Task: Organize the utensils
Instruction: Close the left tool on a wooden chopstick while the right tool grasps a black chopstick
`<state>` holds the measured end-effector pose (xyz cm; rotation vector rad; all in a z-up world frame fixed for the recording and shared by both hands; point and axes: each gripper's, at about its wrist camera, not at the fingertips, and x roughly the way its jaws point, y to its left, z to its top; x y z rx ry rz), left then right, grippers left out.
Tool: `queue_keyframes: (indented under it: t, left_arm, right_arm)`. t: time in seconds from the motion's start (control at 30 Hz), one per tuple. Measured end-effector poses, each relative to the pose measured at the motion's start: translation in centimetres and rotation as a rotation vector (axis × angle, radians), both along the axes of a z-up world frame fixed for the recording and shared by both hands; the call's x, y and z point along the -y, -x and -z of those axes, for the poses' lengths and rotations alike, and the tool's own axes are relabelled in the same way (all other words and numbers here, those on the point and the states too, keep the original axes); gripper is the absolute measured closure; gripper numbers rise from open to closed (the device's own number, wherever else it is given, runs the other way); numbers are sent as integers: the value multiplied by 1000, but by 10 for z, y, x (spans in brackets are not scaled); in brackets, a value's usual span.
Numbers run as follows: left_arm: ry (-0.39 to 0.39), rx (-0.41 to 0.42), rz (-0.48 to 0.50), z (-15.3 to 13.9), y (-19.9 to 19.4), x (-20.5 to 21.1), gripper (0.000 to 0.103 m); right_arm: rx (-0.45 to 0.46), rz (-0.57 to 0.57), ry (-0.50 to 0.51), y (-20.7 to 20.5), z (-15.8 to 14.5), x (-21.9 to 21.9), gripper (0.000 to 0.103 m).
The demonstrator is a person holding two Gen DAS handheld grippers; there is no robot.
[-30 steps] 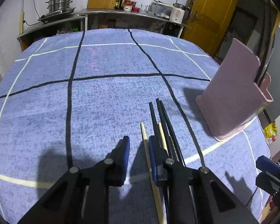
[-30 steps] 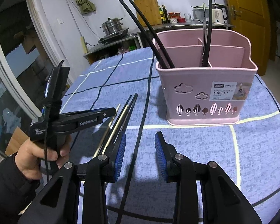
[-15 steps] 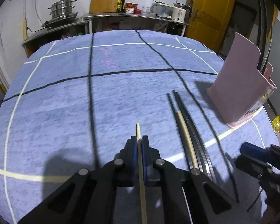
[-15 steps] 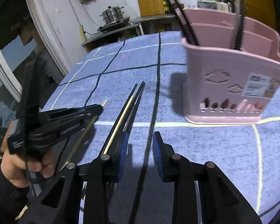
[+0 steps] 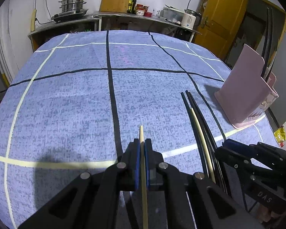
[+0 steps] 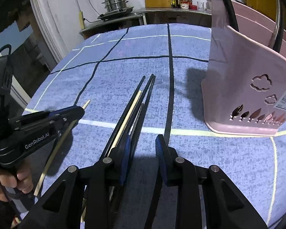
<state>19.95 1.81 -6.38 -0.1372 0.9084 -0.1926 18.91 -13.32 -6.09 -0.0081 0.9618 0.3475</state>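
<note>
Left gripper (image 5: 142, 143) is clenched on one pale wooden chopstick (image 5: 144, 181), whose tip pokes out just beyond the blue pads at the lower centre of the left wrist view; in the right wrist view that same stick slants through the gripper at the lower left. Right gripper (image 6: 143, 143), at the bottom centre of its own view, has its jaws parted with nothing between them, only bare blue checked tablecloth (image 6: 200, 162). Just left of its left pad, running up toward mid-frame, lies the remaining bundle on the cloth: several black chopsticks (image 6: 146, 87) and a second pale chopstick (image 6: 132, 105) among them. The pink utensil basket (image 6: 242, 76) stands at the right of the frame, well apart from the bundle, and already holds some dark utensils upright. Judged from this, the sorting is partly done: one stick is in hand but not yet delivered, and the bundle on the cloth is left to collect
</note>
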Motion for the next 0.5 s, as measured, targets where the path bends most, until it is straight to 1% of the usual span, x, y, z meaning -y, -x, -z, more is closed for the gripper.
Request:
queue_keyframes:
  t: [0.1,0.17,0.23,0.27,0.33,0.4,0.5]
  left_arm:
    - [11,-2,-4,0,1,-1,98]
    - [15,-2,-4,1,2,-2,98]
    - [20,-5,-6,1,2,-3,98]
    - [22,-6,-6,1,2,-4,98]
    - [26,-8,-6,1,3,-5,98]
    - [31,-7,-6,2,4,-6,98]
    - [37,-7,-6,2,5,-7,98]
  right_arm:
    - [-16,15,13,2,-1,0,74]
    - [-4,8,45,4,-2,-4,74]
    - [-1,16,53,2,-2,-3,74]
    - [-16,21,62,0,1,0,80]
    - [-7,18,81,2,1,2,81]
    - [-16,20,72,3,0,4,82]
    - [-18,14,76,9,-1,9,88]
